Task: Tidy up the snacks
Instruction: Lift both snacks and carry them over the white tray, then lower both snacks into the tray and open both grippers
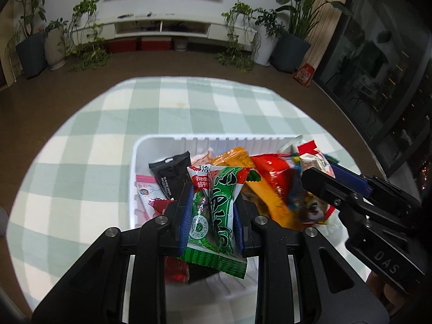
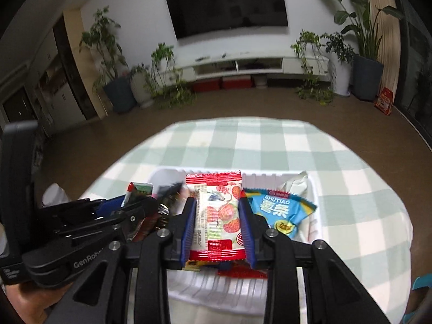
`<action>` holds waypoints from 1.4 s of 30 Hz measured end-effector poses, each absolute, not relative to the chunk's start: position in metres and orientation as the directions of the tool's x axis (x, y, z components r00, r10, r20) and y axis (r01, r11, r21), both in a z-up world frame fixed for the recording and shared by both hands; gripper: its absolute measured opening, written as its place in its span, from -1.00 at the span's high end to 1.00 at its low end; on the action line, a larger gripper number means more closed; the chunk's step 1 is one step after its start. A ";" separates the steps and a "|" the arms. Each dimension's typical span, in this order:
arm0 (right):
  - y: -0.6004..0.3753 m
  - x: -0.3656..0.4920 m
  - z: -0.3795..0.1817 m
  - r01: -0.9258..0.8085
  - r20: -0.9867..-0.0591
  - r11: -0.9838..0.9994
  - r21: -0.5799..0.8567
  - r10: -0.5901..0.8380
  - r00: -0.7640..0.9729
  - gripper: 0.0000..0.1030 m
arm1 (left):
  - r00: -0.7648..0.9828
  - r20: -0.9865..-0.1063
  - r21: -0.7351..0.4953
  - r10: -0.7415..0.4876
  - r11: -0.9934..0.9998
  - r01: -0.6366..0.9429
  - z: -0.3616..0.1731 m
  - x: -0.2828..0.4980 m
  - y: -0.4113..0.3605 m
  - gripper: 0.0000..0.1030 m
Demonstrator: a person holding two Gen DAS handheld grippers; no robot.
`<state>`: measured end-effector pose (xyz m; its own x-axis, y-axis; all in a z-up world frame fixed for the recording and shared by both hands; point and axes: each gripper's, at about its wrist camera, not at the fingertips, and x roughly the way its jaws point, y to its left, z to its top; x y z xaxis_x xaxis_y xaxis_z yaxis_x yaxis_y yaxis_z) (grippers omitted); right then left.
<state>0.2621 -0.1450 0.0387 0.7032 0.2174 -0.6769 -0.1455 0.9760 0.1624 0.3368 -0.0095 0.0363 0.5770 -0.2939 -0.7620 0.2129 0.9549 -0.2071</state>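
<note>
Most snacks already sit heaped in the white ribbed plastic bin (image 1: 162, 145) on your green-checked desk (image 1: 108, 124); two packets remain in hand. Your left gripper (image 1: 212, 216) has its jaws clamped on a green foil packet (image 1: 218, 210), your right gripper (image 2: 217, 224) on a red-edged strawberry-print packet (image 2: 216, 216), both above the bin.

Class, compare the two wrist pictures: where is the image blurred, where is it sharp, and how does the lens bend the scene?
Left wrist view: green packet in the left gripper sharp; right gripper and its snack smeared; table edge bowed. Right wrist view: strawberry packet crisp; snacks beside it smeared; television curved, corners dark.
</note>
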 end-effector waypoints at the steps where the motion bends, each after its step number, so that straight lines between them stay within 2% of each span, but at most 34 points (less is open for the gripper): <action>1: -0.146 0.266 0.033 -0.141 -0.685 0.977 0.162 0.214 0.696 0.35 | 0.572 -0.766 -0.206 -0.294 0.955 0.215 0.030 0.339 -0.011 0.54; 12: -0.139 0.279 0.005 -0.156 -0.713 0.985 0.074 0.162 0.683 0.34 | 0.561 -0.784 -0.168 -0.265 0.961 0.220 -0.002 0.361 -0.027 0.50; 29: -0.147 0.287 -0.008 -0.158 -0.713 0.982 0.107 0.186 0.676 0.32 | 0.567 -0.778 -0.182 -0.273 0.960 0.213 -0.014 0.367 -0.029 0.48; 31: -0.147 0.286 -0.007 -0.157 -0.710 0.982 0.109 0.188 0.679 0.32 | 0.573 -0.774 -0.179 -0.271 0.961 0.212 -0.012 0.365 -0.029 0.42; 34: -0.149 0.285 -0.003 -0.154 -0.705 0.982 0.106 0.184 0.685 0.32 | 0.592 -0.761 -0.177 -0.264 0.963 0.202 -0.006 0.362 -0.025 0.17; 39: -0.151 0.281 0.006 -0.151 -0.686 0.983 0.101 0.179 0.705 0.32 | 0.605 -0.754 -0.170 -0.256 0.966 0.196 0.002 0.357 -0.023 0.03; 42: -0.153 0.281 0.008 -0.145 -0.685 0.984 0.102 0.176 0.707 0.23 | 0.617 -0.759 -0.134 -0.207 0.977 0.164 0.005 0.355 -0.020 -0.27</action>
<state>0.2812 -0.1526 0.0075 0.7068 0.1756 -0.6852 -0.1454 0.9841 0.1022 0.3547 -0.0200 0.0050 0.6174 -0.2074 -0.7588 0.1635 0.9774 -0.1341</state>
